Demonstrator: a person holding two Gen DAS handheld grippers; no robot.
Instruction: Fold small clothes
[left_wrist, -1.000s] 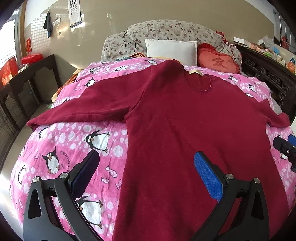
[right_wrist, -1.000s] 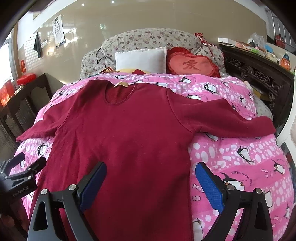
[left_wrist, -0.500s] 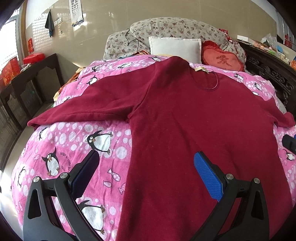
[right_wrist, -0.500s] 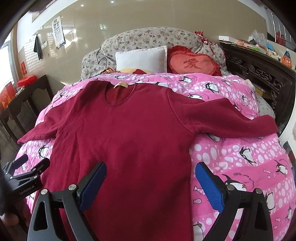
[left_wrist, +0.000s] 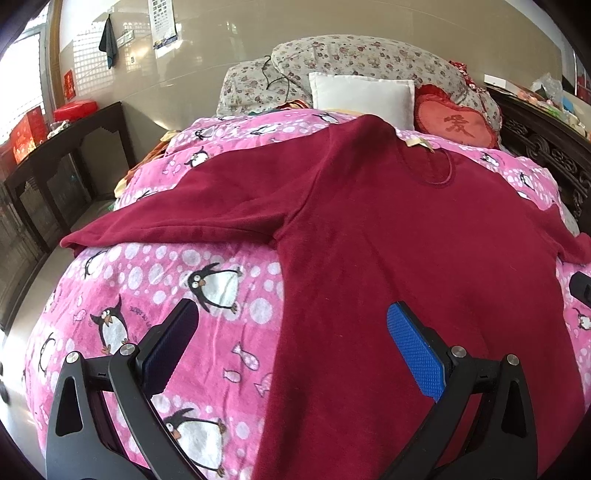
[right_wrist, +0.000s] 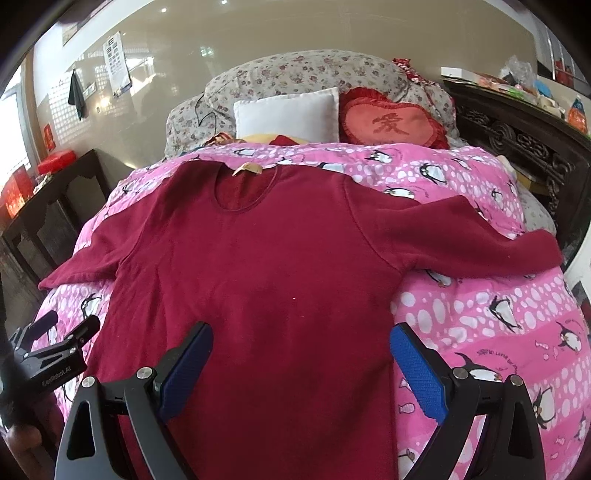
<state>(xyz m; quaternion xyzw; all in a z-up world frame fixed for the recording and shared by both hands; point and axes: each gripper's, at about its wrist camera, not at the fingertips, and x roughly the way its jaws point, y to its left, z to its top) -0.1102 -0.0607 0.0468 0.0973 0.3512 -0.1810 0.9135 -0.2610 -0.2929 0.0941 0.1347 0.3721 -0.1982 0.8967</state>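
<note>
A dark red long-sleeved top (left_wrist: 399, 236) lies flat, front up, on a pink penguin-print quilt (left_wrist: 155, 288), both sleeves spread out to the sides; it also shows in the right wrist view (right_wrist: 280, 266). My left gripper (left_wrist: 291, 325) is open and empty above the top's left side edge near the hem. My right gripper (right_wrist: 301, 347) is open and empty above the top's lower right part. The left gripper shows at the left edge of the right wrist view (right_wrist: 55, 332).
A white pillow (right_wrist: 288, 114), a red heart cushion (right_wrist: 395, 123) and floral pillows (right_wrist: 295, 74) lie at the bed's head. A dark wooden side table (left_wrist: 62, 162) stands at the left, a carved dark cabinet (right_wrist: 524, 136) at the right.
Both grippers have drifted slightly back and up, so the views show a little more of the bed's head. The top has not moved. Both grippers stay open.
</note>
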